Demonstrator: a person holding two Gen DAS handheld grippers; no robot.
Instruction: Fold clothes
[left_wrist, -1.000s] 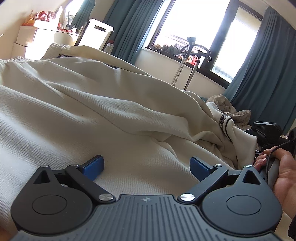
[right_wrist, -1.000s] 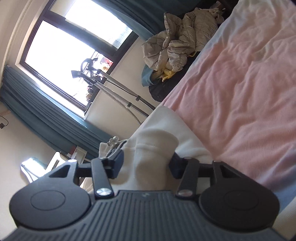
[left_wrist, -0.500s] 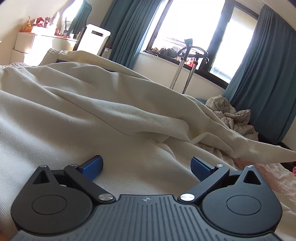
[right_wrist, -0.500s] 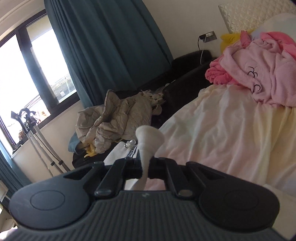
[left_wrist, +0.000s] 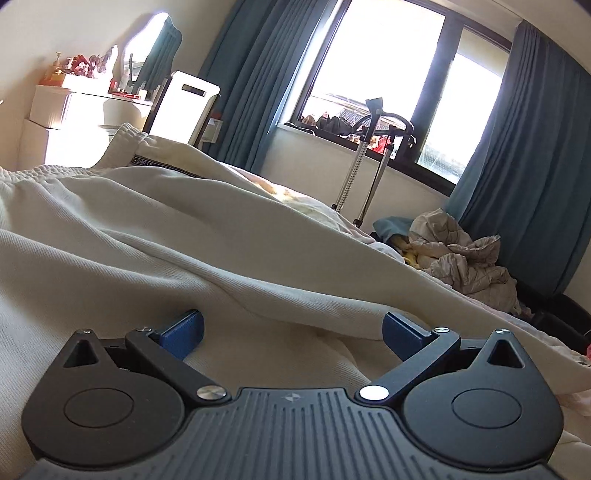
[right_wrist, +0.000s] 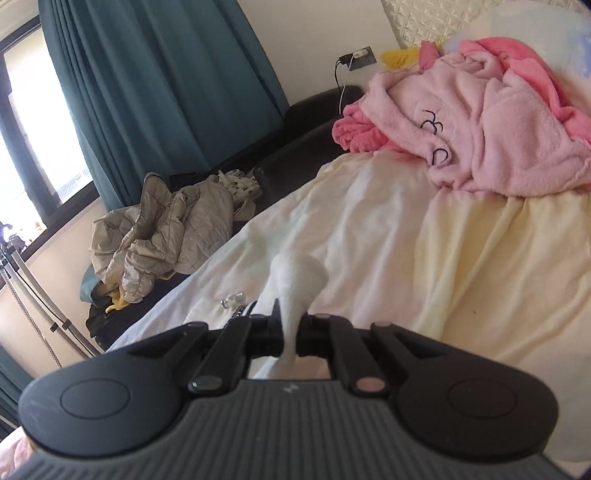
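Left gripper (left_wrist: 291, 334): ribbed grey body, black round housings, silver screws, blue-padded fingers (left_wrist: 183, 332). Right gripper (right_wrist: 288, 332): matching ribbed grey and black.

Sunlit window (left_wrist: 373, 70), teal curtains (right_wrist: 147, 92), perhaps a bedroom.
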